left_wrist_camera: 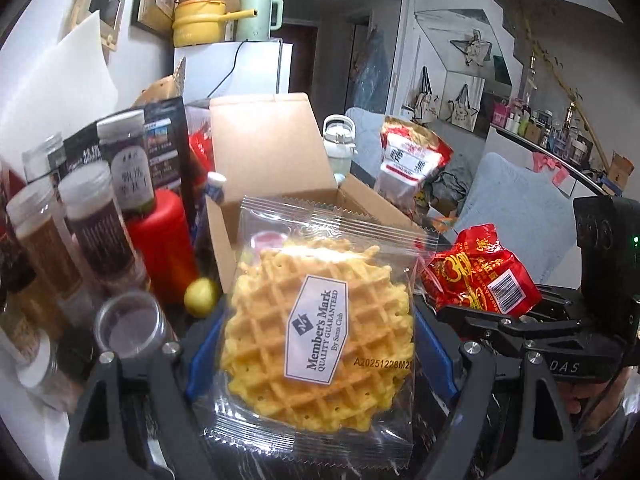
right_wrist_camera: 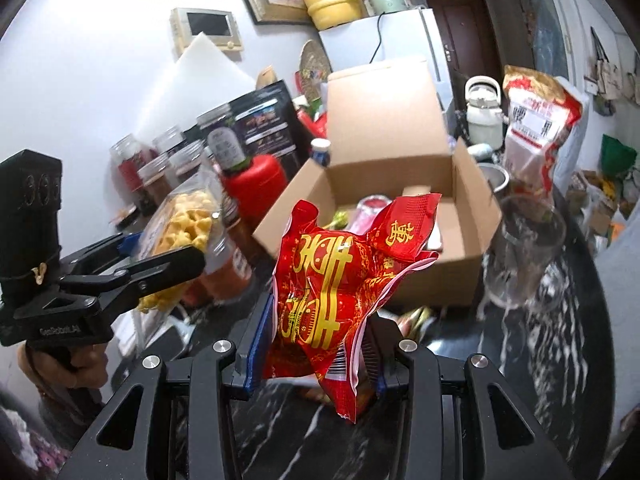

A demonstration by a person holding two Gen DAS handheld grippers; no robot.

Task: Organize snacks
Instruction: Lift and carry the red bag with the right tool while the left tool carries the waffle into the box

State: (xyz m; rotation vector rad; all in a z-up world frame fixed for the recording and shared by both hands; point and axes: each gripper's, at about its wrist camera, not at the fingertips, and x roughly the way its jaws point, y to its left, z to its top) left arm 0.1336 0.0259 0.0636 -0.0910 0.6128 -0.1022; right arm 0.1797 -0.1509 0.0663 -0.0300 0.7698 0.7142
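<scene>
My left gripper (left_wrist_camera: 320,344) is shut on a clear-wrapped waffle pack (left_wrist_camera: 316,344) with a Member's Mark label, held above the table just in front of the open cardboard box (left_wrist_camera: 276,168). My right gripper (right_wrist_camera: 316,352) is shut on a red snack bag (right_wrist_camera: 340,272) with gold print, held up before the same box (right_wrist_camera: 448,248), which holds a few snacks. The red bag (left_wrist_camera: 480,272) and right gripper show at the right of the left wrist view. The waffle pack (right_wrist_camera: 180,232) and left gripper (right_wrist_camera: 160,268) show at the left of the right wrist view.
Several spice jars (left_wrist_camera: 92,220), a red bottle (left_wrist_camera: 164,244) and a small lemon (left_wrist_camera: 202,296) stand left of the box. A large red-and-clear bag (right_wrist_camera: 540,128), a white kettle (right_wrist_camera: 484,112) and a glass cup (right_wrist_camera: 528,248) are to its right on the dark marble table (right_wrist_camera: 520,380).
</scene>
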